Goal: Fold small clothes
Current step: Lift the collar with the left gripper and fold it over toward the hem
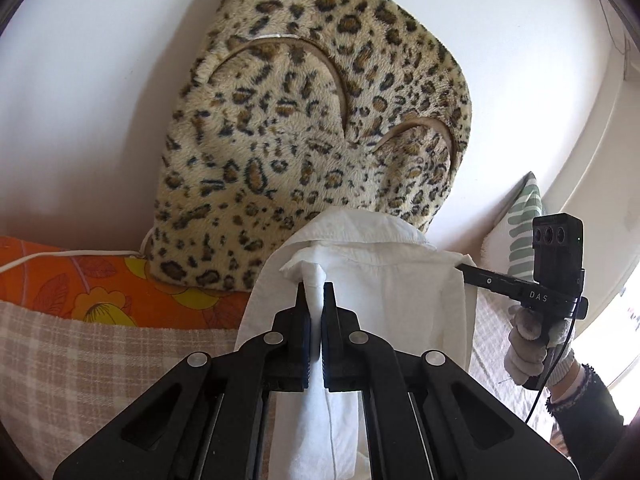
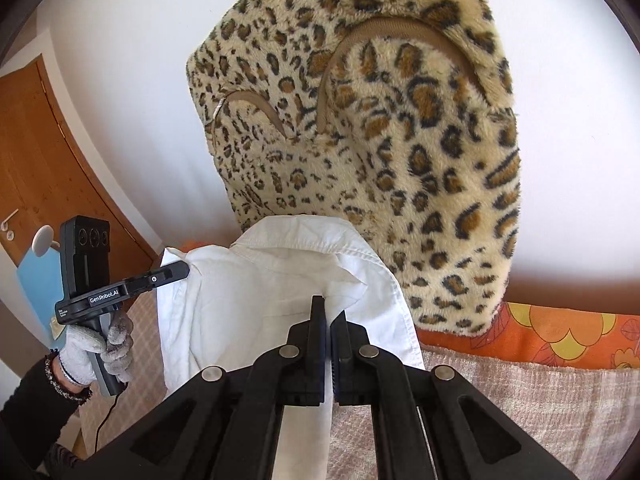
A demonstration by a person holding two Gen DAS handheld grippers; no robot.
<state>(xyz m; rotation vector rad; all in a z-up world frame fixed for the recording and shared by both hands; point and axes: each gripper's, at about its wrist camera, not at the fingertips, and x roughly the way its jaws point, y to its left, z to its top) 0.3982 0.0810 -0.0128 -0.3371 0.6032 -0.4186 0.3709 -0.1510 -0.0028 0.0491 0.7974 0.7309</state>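
Observation:
A small white collared shirt [image 1: 384,280] hangs stretched between both grippers, lifted above the bed. In the left wrist view my left gripper [image 1: 315,289] is shut on one top corner, and a strip of cloth runs down between its fingers. Off to the right, my right gripper [image 1: 464,267] pinches the shirt's other side, held by a gloved hand [image 1: 528,344]. The right wrist view shows the right gripper [image 2: 330,308] shut on a fold of the shirt [image 2: 248,300] by the collar. There the left gripper [image 2: 182,269] bites the far left edge.
A leopard-print plush cushion [image 1: 312,120] leans on the white wall right behind the shirt. Under it lie an orange floral fabric [image 1: 100,284] and a beige checked blanket [image 1: 100,364]. A green-striped pillow [image 1: 524,220] is at the right, a wooden door [image 2: 48,160] at the left.

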